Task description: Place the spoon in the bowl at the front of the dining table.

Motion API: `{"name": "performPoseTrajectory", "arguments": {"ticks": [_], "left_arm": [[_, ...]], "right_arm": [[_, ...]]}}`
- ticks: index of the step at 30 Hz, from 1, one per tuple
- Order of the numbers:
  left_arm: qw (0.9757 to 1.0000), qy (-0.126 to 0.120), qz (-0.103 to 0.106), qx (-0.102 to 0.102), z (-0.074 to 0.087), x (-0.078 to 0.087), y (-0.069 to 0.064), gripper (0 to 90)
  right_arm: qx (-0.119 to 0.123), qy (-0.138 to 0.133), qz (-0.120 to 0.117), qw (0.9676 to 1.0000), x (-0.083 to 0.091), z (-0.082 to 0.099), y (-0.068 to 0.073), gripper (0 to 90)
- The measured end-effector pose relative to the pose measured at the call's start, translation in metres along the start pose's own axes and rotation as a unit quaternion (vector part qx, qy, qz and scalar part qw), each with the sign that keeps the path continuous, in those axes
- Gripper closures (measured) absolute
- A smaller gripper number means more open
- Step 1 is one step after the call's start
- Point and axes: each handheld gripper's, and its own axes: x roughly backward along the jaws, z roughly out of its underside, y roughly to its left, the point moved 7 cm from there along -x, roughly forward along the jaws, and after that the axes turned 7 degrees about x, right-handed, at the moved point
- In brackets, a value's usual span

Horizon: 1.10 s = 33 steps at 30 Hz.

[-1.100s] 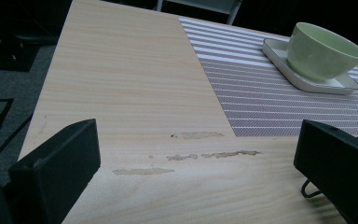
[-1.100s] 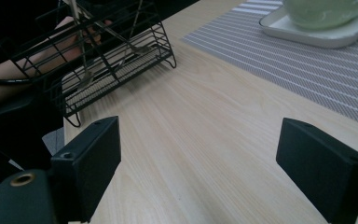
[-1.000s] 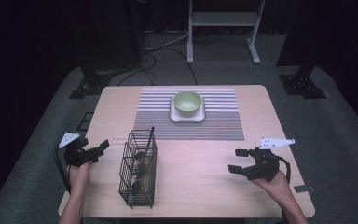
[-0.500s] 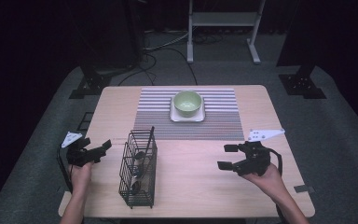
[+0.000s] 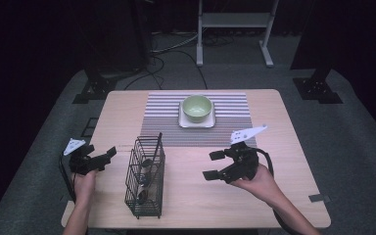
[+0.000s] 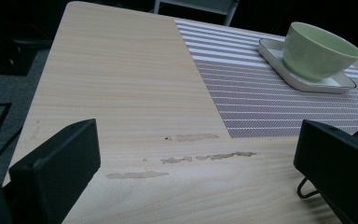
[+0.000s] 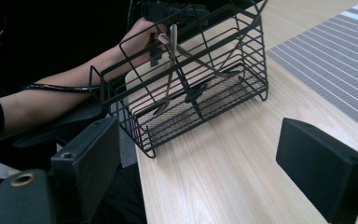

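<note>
Cutlery [image 5: 146,172] in basket [image 5: 145,203], bowl [image 5: 197,108] behind on mat [image 5: 161,122]

Dim room: grey carpet floor [image 5: 352,147], wooden table [image 5: 284,147], white stand [image 5: 235,22] behind.

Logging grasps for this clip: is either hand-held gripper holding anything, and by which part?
Nothing is held. The left hand-held gripper and right hand-held gripper are both open and empty, either side of the wire basket.

Utensils [image 7: 177,70] inside the wire basket [image 7: 247,60] overlap behind its bars; their types cannot be told.
</note>
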Motion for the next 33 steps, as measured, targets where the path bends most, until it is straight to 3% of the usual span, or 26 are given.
{"name": "performPoseTrajectory", "arguments": {"ticks": [23, 33], "left_arm": [[1.0000, -0.002, 0.000, -0.004, 0.000, 0.000, 0.000, 0.0], [1.0000, -0.003, -0.002, -0.003, -0.001, 0.001, 0.000, 0.0]], "right_arm": [[0.001, 0.032, -0.038, 0.9988, -0.045, -0.041, 0.005, 13.9], [-0.002, 0.047, -0.053, 0.9975, -0.061, -0.054, 0.008, 20.2]]}}
